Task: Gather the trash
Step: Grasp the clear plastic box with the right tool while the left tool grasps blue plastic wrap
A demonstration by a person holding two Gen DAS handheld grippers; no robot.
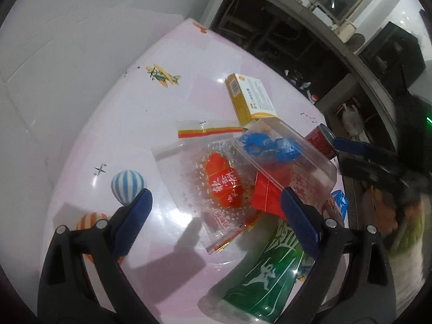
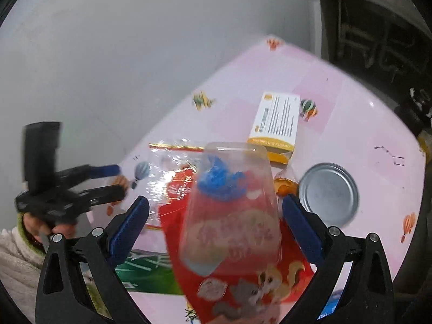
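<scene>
We hold both grippers with fingers spread wide and gripping nothing. Between the fingers of our right gripper (image 2: 215, 225) sits the clear plastic cup (image 2: 229, 210), lying tilted on the red snack bag (image 2: 243, 291), with a blue wrapper (image 2: 220, 183) crumpled inside. We judge the cup thin and slippery: squeeze it hard and it may buckle or squirt out, and lifting it mouth-down could spill the wrapper. Its blur leaves us unsure exactly where its wall is.

Between the fingers of our left gripper (image 1: 214, 210) lies the clear printed bag (image 1: 216, 189), flat on the pink counter (image 1: 129, 124), so the fingers may skate over the film. The green bag (image 1: 264, 267) sits by the right finger.

Just past the right gripper's right finger stands a silver can (image 2: 328, 195), which a sweep could topple. Farther off lies the yellow-and-white box (image 2: 278, 121).
</scene>
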